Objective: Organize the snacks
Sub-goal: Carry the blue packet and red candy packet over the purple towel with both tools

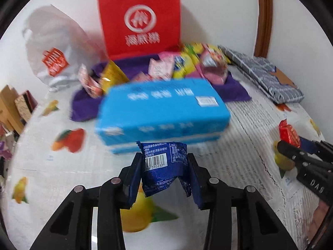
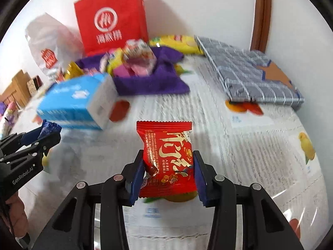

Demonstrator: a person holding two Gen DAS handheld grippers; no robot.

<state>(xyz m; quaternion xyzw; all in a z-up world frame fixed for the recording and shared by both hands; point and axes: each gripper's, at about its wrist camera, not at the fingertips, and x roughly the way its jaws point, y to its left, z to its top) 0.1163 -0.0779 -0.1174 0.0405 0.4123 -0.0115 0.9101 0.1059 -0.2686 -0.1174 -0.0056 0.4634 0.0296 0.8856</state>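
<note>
My left gripper (image 1: pixel 165 167) is shut on a dark blue snack packet (image 1: pixel 164 166) with a barcode, held above the white fruit-print tablecloth (image 1: pixel 41 166). My right gripper (image 2: pixel 169 166) is shut on a red snack packet (image 2: pixel 168 160) with gold characters. The right gripper also shows in the left wrist view (image 1: pixel 291 145) with the red packet (image 1: pixel 289 133) at the right edge. The left gripper shows in the right wrist view (image 2: pixel 47 135) at the left. A blue box (image 1: pixel 162 114) lies just beyond the left gripper. Several snacks (image 1: pixel 187 64) are piled on a purple cloth (image 1: pixel 233 91) behind it.
A red paper bag (image 1: pixel 141 18) stands against the wall, with a white plastic bag (image 1: pixel 54 48) to its left. A grey checked folded cloth (image 2: pixel 254 73) lies at the right by the wall. Wooden boxes (image 1: pixel 14 104) sit at the far left.
</note>
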